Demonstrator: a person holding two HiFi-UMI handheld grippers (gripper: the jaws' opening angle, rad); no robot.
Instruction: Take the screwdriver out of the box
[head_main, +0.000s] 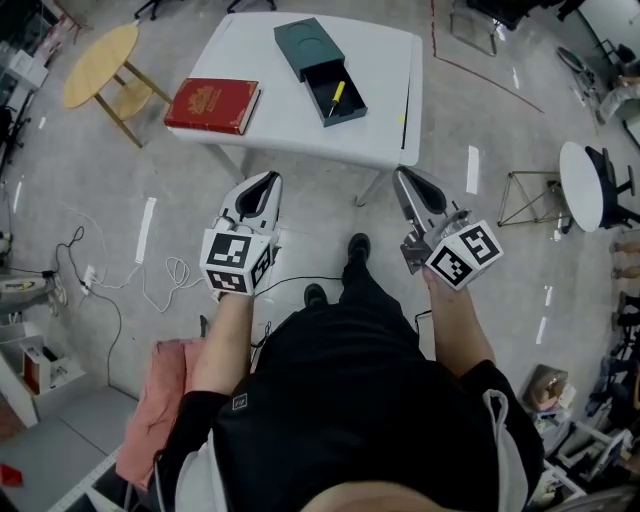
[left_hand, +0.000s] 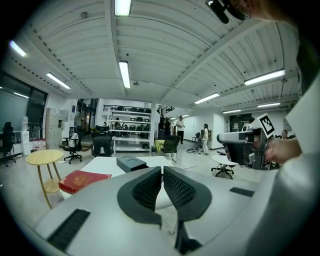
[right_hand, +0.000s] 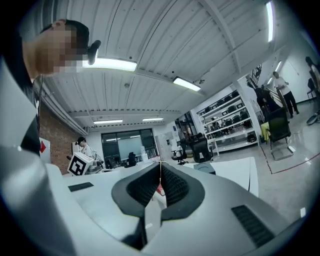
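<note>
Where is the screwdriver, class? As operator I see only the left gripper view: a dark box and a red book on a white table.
Observer: In the head view the yellow-handled screwdriver lies in the box's pulled-out drawer.
Operator: Is the right gripper holding anything?
Observer: No, its own view shows it shut and empty.
Operator: Is it at the table?
Observer: No, from above it is short of the table's near edge.

The table (head_main: 280, 125) is white. The box (head_main: 308, 45) is dark green and the screwdriver (head_main: 338, 94) yellow. The book (head_main: 212, 105) is red. The stool (head_main: 100, 62) is light brown. The cloth (head_main: 150, 410) is pink.
</note>
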